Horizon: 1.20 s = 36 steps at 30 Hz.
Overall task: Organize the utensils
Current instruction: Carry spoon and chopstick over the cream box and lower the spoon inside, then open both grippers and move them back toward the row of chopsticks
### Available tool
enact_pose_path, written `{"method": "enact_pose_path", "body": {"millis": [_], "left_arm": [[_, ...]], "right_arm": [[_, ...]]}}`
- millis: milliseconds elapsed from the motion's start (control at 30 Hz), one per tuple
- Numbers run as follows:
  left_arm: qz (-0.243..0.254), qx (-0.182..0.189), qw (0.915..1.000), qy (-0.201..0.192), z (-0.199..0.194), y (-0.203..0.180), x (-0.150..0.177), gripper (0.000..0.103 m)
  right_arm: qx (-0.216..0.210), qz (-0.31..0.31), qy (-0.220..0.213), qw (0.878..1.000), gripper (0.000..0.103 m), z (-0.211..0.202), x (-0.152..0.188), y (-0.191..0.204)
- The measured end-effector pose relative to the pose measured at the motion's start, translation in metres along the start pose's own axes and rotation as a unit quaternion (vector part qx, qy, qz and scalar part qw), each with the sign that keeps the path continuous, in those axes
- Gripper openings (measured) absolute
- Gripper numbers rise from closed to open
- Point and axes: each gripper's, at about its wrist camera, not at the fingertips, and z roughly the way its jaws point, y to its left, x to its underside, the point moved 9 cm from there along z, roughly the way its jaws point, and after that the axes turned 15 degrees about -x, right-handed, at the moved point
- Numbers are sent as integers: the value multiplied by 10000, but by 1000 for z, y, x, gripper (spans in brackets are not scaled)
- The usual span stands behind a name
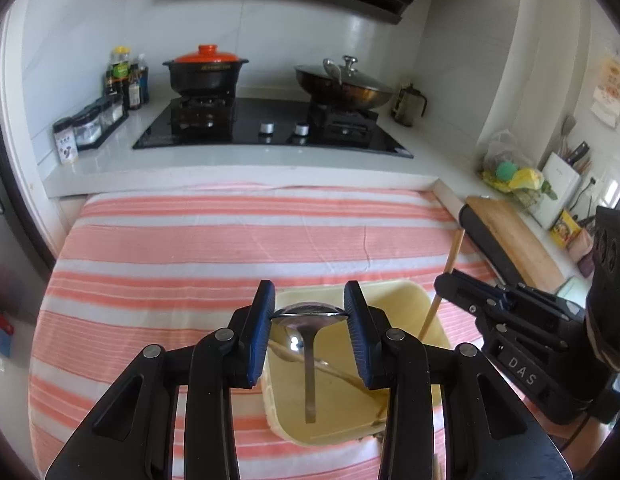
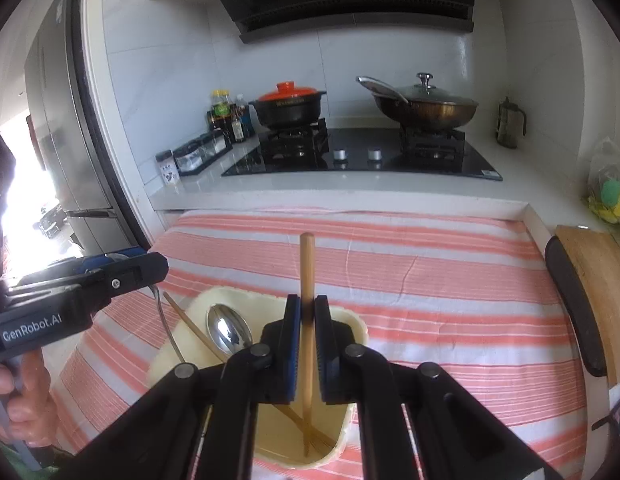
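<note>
Steel spoon point(image 1: 306, 314) clamped in my left hand-held gripper point(image 1: 310, 312) and wooden chopstick point(image 2: 308, 300) in my right hand-held gripper point(image 2: 308, 316) hang over the cream tray point(image 1: 409, 300); either could slip, I judge, clattering onto the striped cloth point(image 1: 190, 248).

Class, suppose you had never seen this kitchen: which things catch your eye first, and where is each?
The left claw grips a shiny metal spoon by its bowl, handle hanging over the cream tub on the pink striped cloth. Beside it the right claw pinches a wooden chopstick upright over that tub. Behind, a black pot with an orange lid stands on the stove's left burner.
</note>
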Motion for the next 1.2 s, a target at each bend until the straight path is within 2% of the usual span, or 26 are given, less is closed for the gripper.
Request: {"method": "enact_pose_path", "body": {"millis": [167, 233, 300, 367, 500, 567, 600, 700, 800, 900, 967, 1067, 1200], "left_arm": [[134, -236, 9995, 159, 25, -6, 5, 37], [122, -269, 9994, 158, 28, -7, 4, 38], [93, -230, 9996, 111, 23, -6, 2, 45], [-22, -147, 9999, 22, 8, 0, 0, 48], [-157, -57, 9995, -256, -44, 25, 10, 67], [-126, -53, 9995, -279, -73, 40, 29, 74], [-75, -50, 9996, -252, -86, 49, 43, 77], [165, -189, 9997, -59, -120, 75, 96, 79], [181, -441, 9985, 268, -143, 103, 156, 82], [-54, -506, 9970, 591, -161, 115, 219, 83], [-282, -515, 9957, 719, -171, 112, 258, 85], [-428, -516, 9937, 896, -179, 92, 302, 85], [-195, -271, 9947, 976, -179, 55, 327, 85]], "right_arm": [[65, 250, 34, 9997, 9, 12, -3, -15], [142, 313, 77, 9994, 17, 15, -6, -20], [220, 359, 48, 9991, 17, 7, -7, -20], [208, 383, -45, 9990, 17, -12, -9, -13], [106, 132, -134, 9998, 17, -65, -4, 14], [-21, -1, -81, 10000, 27, -96, 9, 29], [-71, -69, -54, 9999, 37, -113, 18, 36], [6, -335, 111, 9994, 39, -158, 57, 49], [429, -693, 334, 9961, 39, -194, 105, 53], [1013, -938, 447, 9894, 39, -223, 163, 54], [1235, -824, 487, 9877, 39, -235, 206, 57], [1356, -281, 540, 9889, 39, -239, 270, 58], [1203, 359, 702, 9896, 39, -234, 328, 58]]}}
